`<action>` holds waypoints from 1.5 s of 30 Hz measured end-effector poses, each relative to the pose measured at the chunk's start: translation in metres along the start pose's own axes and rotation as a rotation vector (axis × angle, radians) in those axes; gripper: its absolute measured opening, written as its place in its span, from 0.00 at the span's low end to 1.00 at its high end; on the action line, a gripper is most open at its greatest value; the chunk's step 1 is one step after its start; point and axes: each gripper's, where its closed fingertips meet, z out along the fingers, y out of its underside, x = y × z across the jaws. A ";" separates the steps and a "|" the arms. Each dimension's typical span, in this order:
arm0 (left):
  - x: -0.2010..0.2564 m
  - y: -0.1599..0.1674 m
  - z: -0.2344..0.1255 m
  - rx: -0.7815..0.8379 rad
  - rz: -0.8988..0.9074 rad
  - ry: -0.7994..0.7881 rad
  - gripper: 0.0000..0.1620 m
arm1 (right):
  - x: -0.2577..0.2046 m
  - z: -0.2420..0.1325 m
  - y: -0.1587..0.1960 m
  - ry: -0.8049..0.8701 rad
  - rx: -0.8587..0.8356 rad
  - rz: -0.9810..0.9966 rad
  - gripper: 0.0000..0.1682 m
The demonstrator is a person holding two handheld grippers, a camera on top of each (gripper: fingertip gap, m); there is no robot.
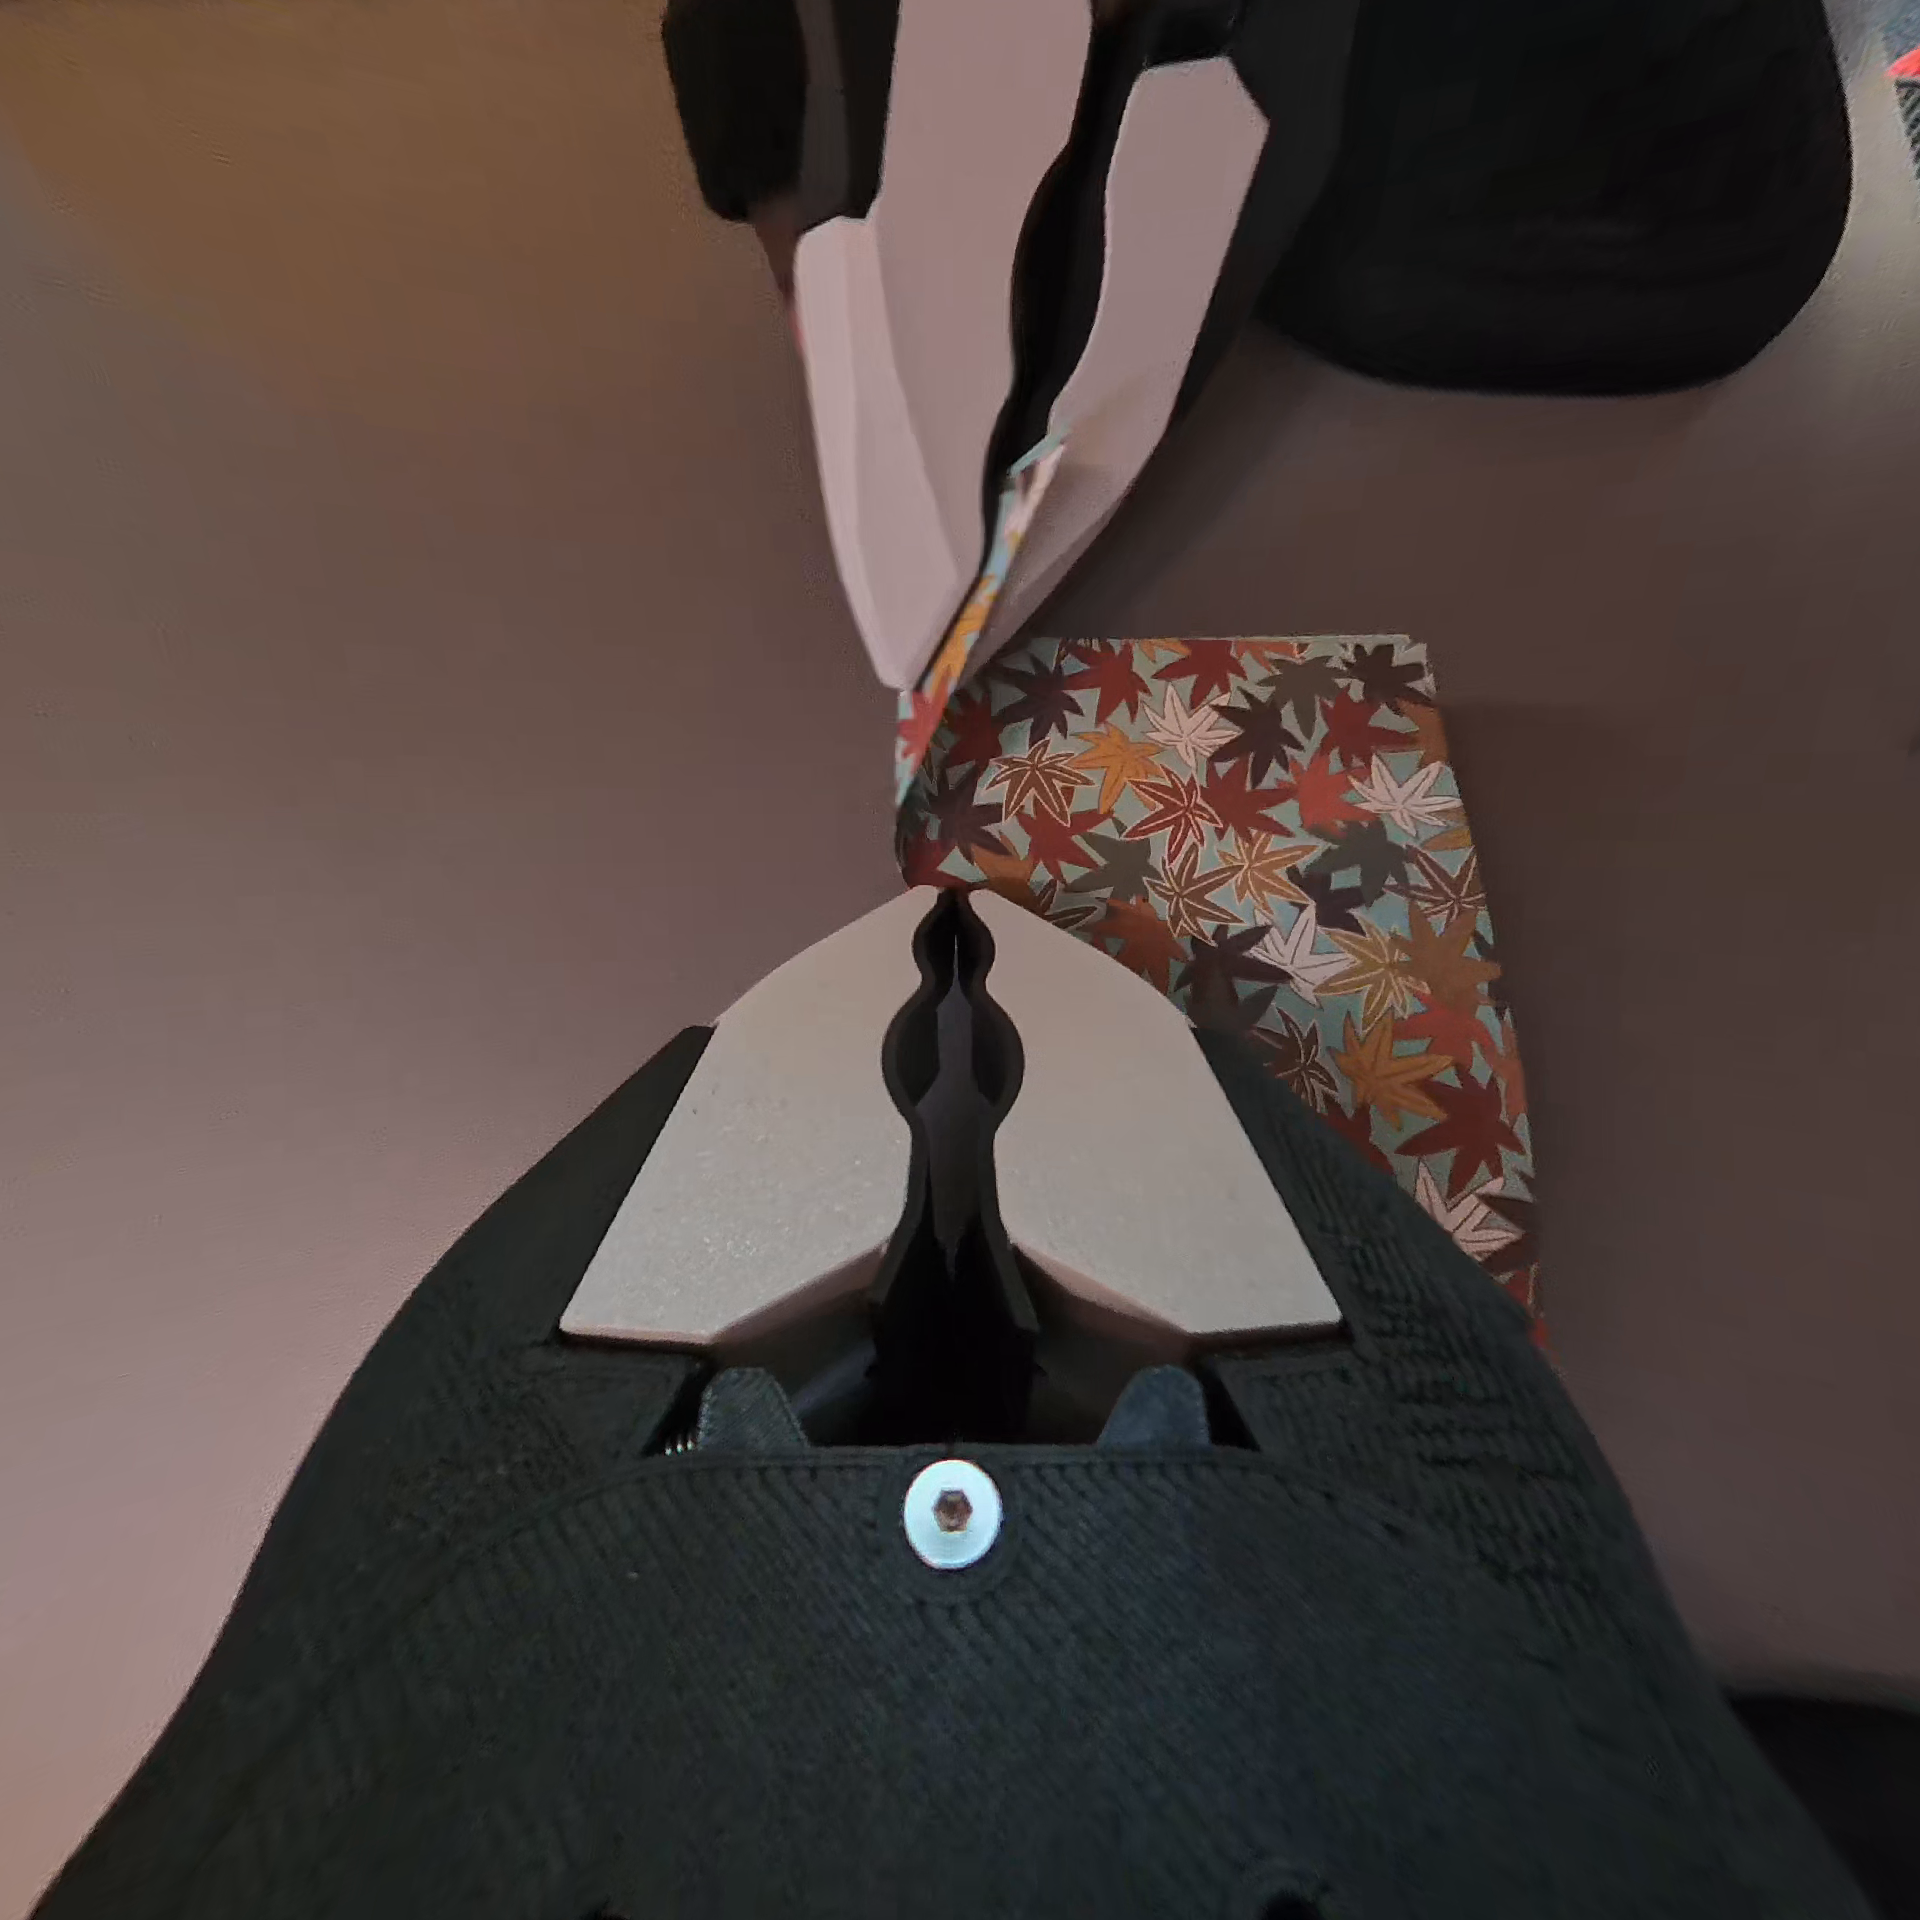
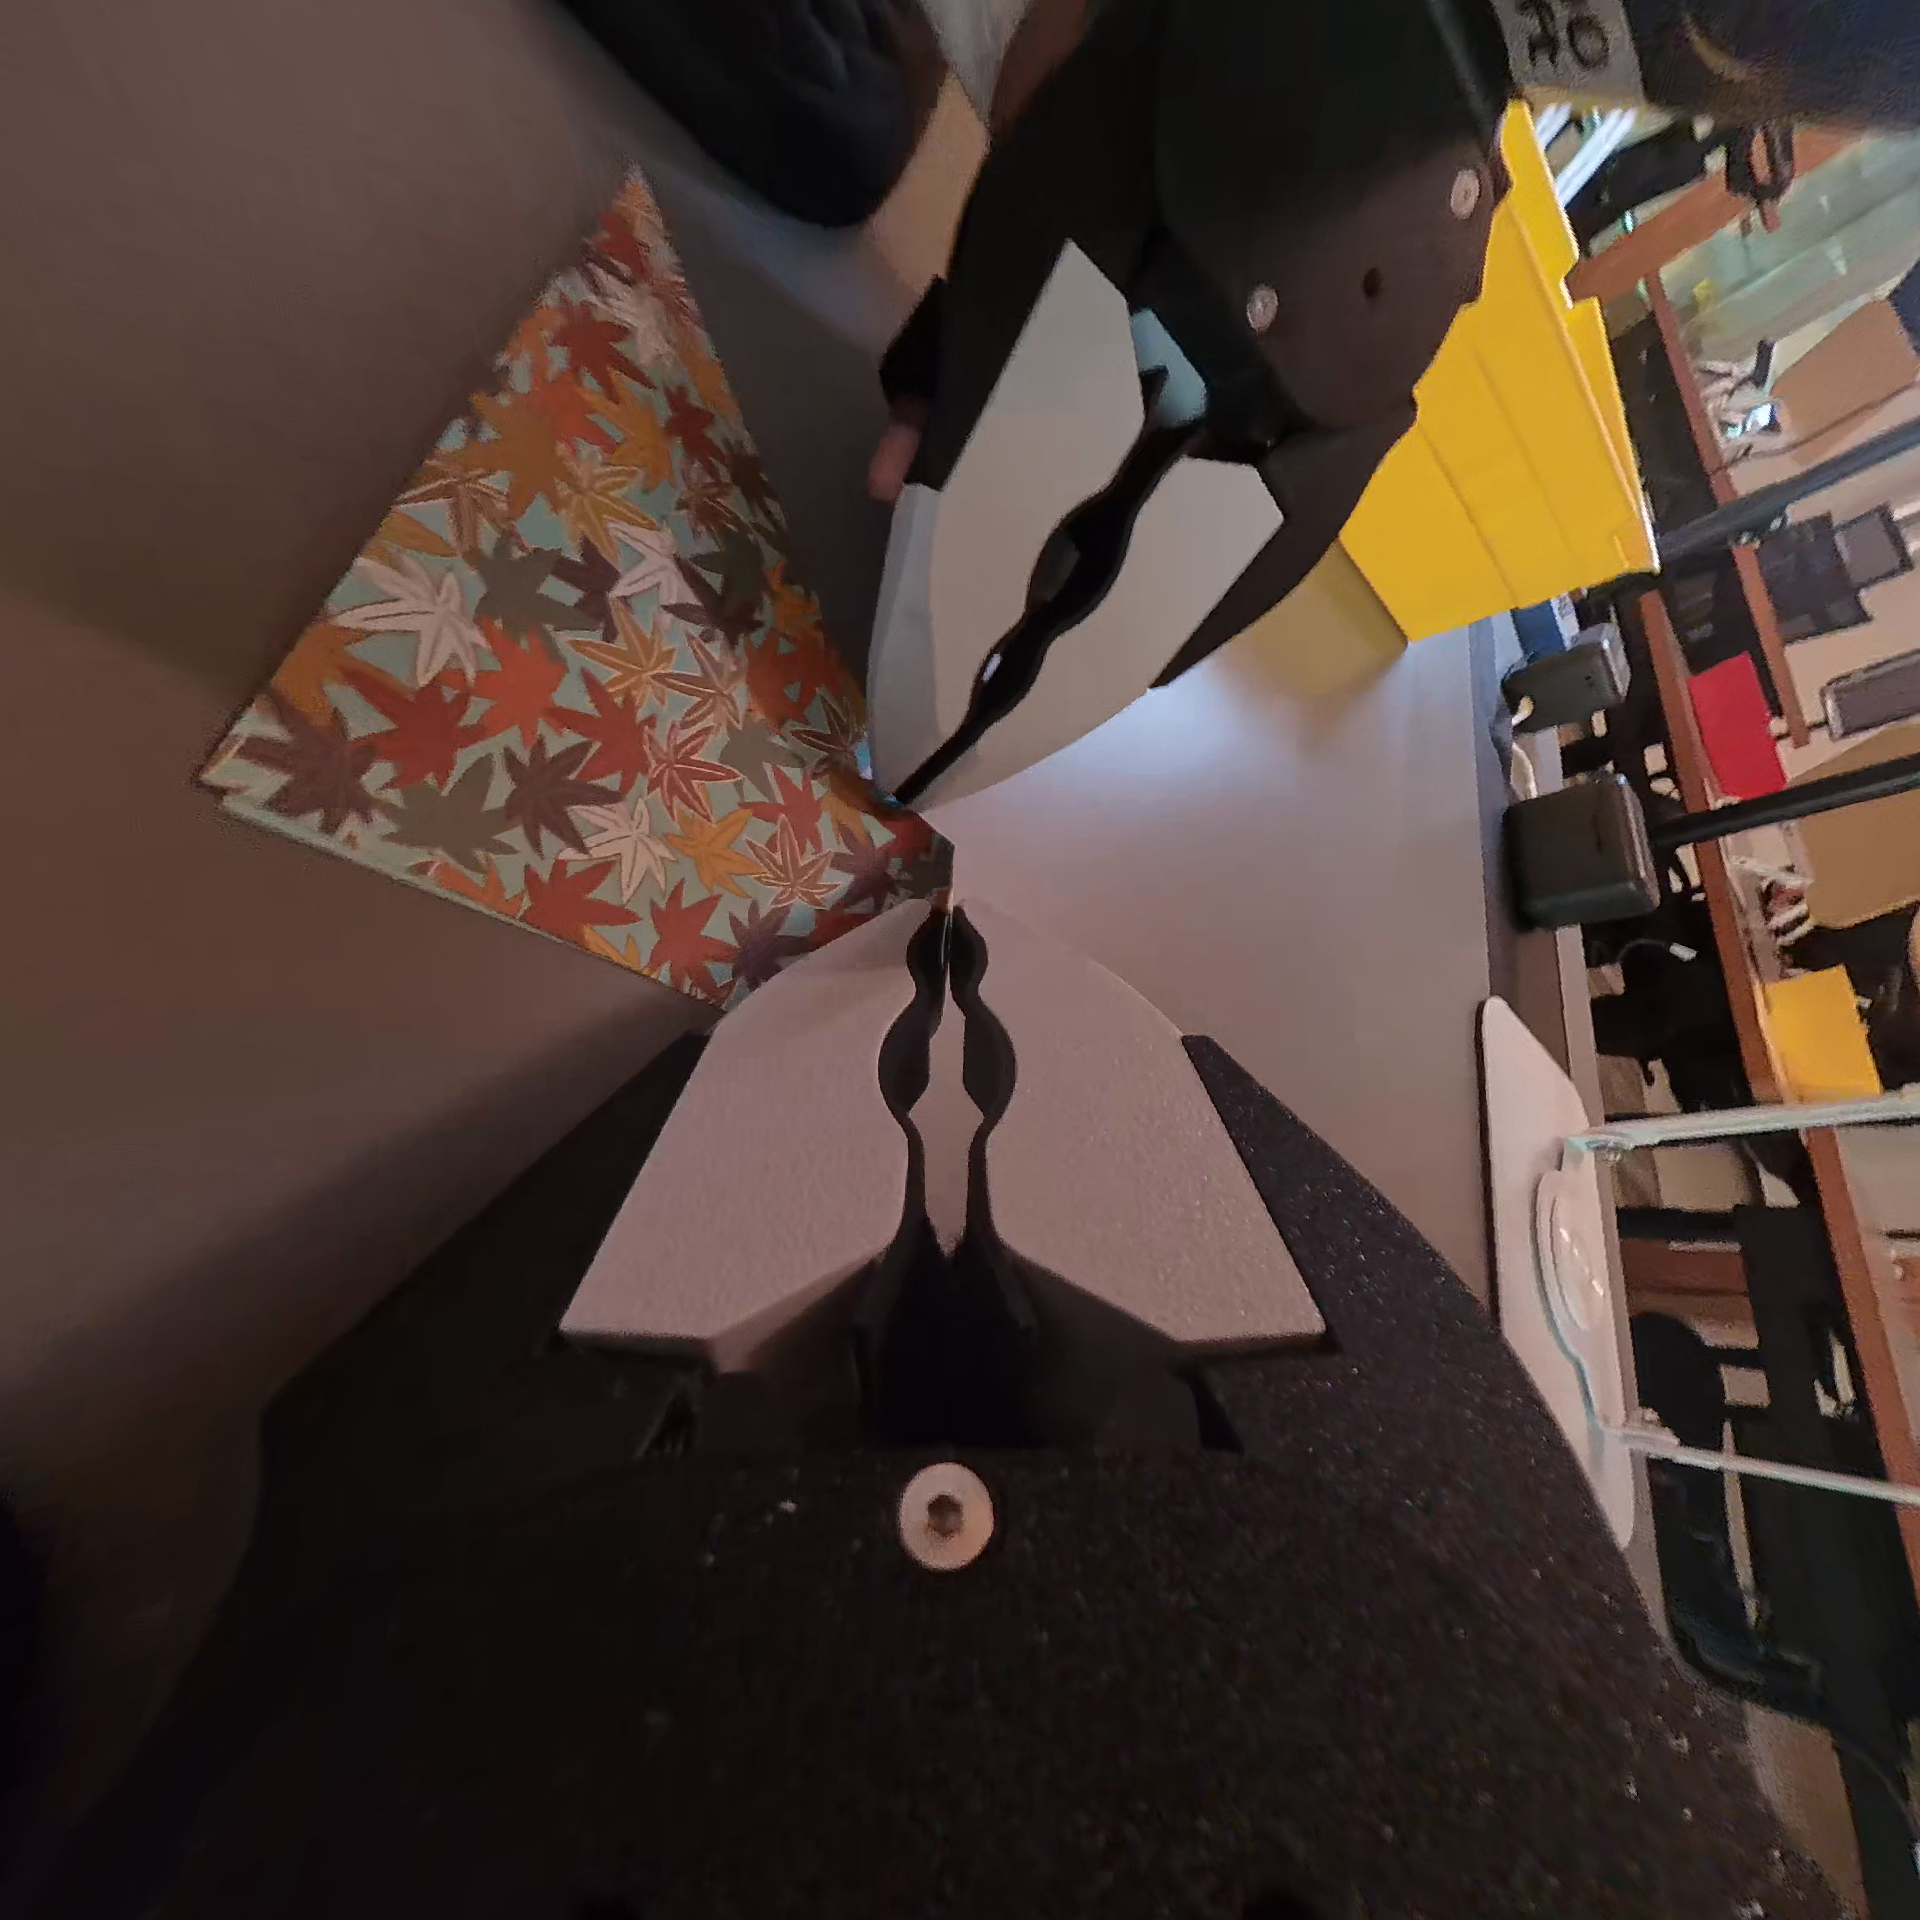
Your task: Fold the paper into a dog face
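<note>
Black textured plastic filled the bottom of both wrist frames, the housing of each hand-held claw. At the centre of the left wrist frame the left gripper (image 1: 948, 902), with pale grey finger pads, was pressed together on a corner of the leaf-patterned square paper (image 1: 1226, 883), printed with red, orange, white and dark maple leaves on teal. From that corner the paper spread toward the right of the frame over the grey-brown table (image 1: 364, 727). Above centre, the right gripper (image 1: 914, 681) pointed down and pinched the paper's raised left edge.

At the centre of the right wrist frame the right gripper (image 2: 951, 914) was closed on the paper (image 2: 540, 665), which spread to the left. The left gripper (image 2: 899, 795) pinched it just above. Yellow plastic bins (image 2: 1496, 457) sat at upper right.
</note>
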 end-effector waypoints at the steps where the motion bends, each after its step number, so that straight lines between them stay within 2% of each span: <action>1: 0.000 0.000 0.000 0.000 0.003 0.003 0.00 | -0.003 -0.001 -0.002 -0.007 0.009 -0.026 0.00; 8: 0.001 0.000 -0.001 0.001 0.040 -0.001 0.00 | -0.019 -0.005 -0.009 -0.059 0.009 -0.175 0.00; 15: 0.000 0.000 -0.001 0.005 0.073 -0.069 0.00 | -0.028 -0.001 -0.009 -0.027 -0.136 -0.291 0.01; 21: 0.000 0.000 -0.002 0.009 0.170 -0.136 0.00 | -0.027 0.004 -0.015 0.023 -0.269 -0.255 0.01; 26: 0.000 0.000 -0.002 0.019 0.214 -0.163 0.01 | -0.030 0.008 -0.033 0.030 -0.261 -0.181 0.01; 40: 0.000 0.000 -0.001 0.022 0.234 -0.176 0.00 | -0.042 0.016 -0.032 0.006 -0.304 -0.173 0.02; 45: 0.000 0.000 -0.001 0.022 0.232 -0.173 0.00 | -0.043 0.017 -0.033 -0.019 -0.288 -0.108 0.02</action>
